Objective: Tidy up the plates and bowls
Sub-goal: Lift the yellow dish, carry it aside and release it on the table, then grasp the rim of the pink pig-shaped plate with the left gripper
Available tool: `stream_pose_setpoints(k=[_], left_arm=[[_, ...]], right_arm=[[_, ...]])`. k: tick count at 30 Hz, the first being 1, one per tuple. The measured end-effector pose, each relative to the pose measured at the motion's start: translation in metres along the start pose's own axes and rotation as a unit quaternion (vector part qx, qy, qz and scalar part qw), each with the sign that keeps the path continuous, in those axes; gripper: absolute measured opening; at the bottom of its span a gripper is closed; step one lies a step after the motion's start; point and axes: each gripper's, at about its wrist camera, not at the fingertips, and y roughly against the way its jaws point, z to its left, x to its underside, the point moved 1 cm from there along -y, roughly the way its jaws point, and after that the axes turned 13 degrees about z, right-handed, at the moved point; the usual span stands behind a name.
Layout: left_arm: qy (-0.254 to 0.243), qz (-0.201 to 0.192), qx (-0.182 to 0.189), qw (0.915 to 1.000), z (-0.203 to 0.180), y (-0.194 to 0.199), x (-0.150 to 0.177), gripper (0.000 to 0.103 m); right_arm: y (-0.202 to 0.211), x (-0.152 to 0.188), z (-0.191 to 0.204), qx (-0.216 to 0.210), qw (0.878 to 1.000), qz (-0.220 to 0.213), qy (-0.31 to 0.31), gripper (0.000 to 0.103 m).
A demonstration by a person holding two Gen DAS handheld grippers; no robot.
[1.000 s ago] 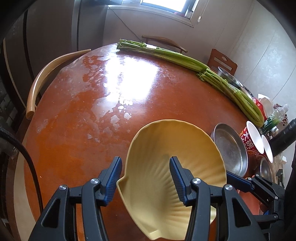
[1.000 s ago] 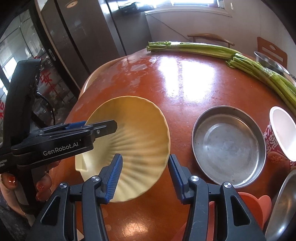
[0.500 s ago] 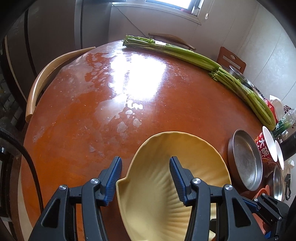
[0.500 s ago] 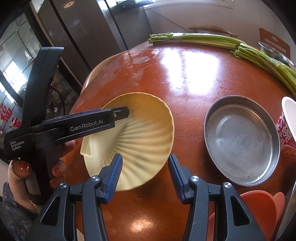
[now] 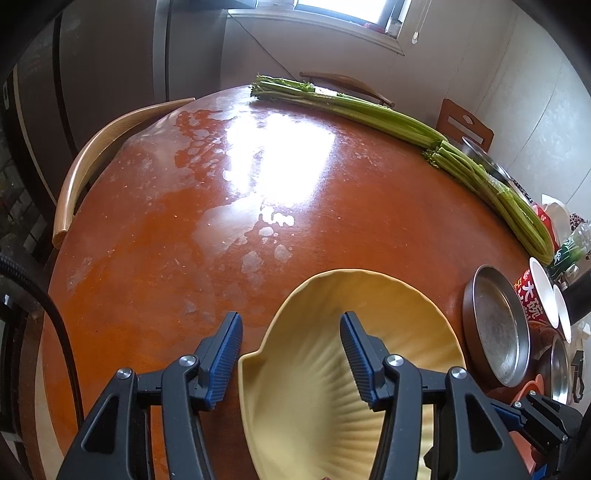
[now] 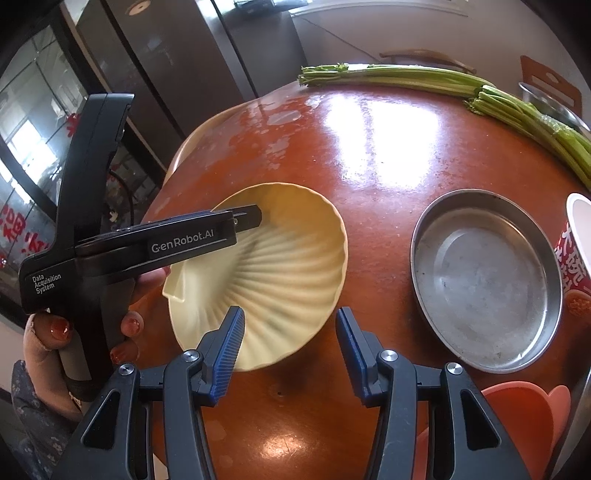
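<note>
The left hand-held gripper (image 5: 291,356) has sunk toward the tabletop (image 5: 332,206), jaws just opening astride the shell-shaped yellow dish (image 5: 402,306) rim, released. The right hand-held gripper (image 6: 290,349) is clenched, empty.

Daylight pours in from the window (image 5: 351,11) at the back, throwing a white glare patch across the glossy surface (image 5: 166,258). The room's corners sit dim. Both fisheye views bend hard at the edges, ringed in black; everything looks sharp.
</note>
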Motion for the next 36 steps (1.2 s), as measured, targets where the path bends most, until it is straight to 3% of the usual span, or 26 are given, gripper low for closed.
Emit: stream_pose_setpoints(k=[9, 19, 36], left_arm=[[0.020, -0.045, -0.019, 0.9986, 0.013, 0.039, 0.017, 0.059], [-0.009, -0.082, -0.009, 0.9966, -0.019, 0.079, 0.049, 0.063], [-0.082, -0.057, 0.013, 0.9949, -0.113, 0.074, 0.094, 0.064]], right_arm=[[0.026, 0.009, -0.001, 0.004, 0.999, -0.033, -0.008, 0.054], [0.068, 0.031, -0.009, 0.011, 0.997, -0.070, -0.011, 0.054], [0.119, 0.112, -0.062, 0.040, 0.994, -0.095, -0.030, 0.055]])
